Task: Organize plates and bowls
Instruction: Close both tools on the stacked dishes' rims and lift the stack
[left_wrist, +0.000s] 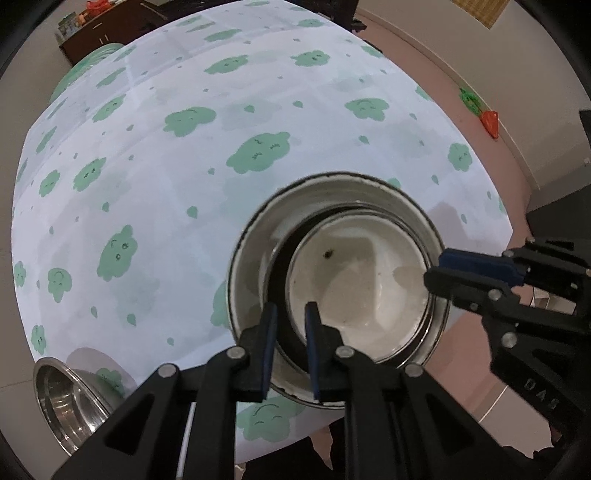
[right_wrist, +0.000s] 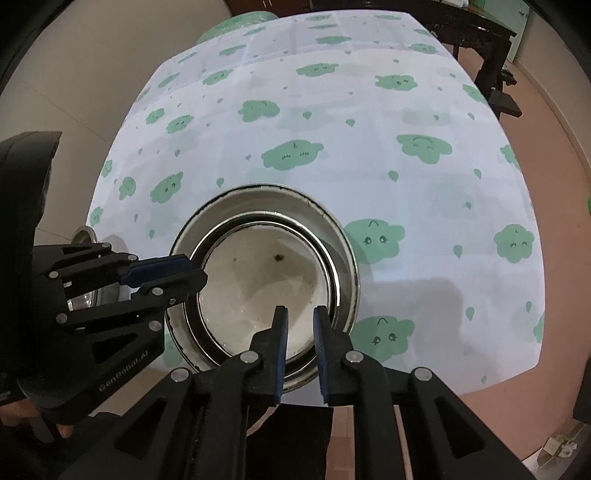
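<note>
Two nested bowls near the surface's front edge, a hand-held gripper on each side with its jaws slightly parted.

Both could still snag: the left hand-held gripper (left_wrist: 291, 321) straddles the near rim of the inner bowl (left_wrist: 354, 284) and the right hand-held gripper (right_wrist: 300, 325) hangs over that bowl's inside, neither visibly pinching — so a lift with a pad caught on the rim could drag the stack off the edge of the surface (left_wrist: 184, 184), which it sits close to. The inner bowl lies off-centre in the outer bowl (left_wrist: 255, 236), leaning toward one wall, and might rock or clatter. Both are white enamel with dark chipped rims, the inner one speckled and stained. A steel bowl (left_wrist: 70, 398) sits apart at the corner.
</note>
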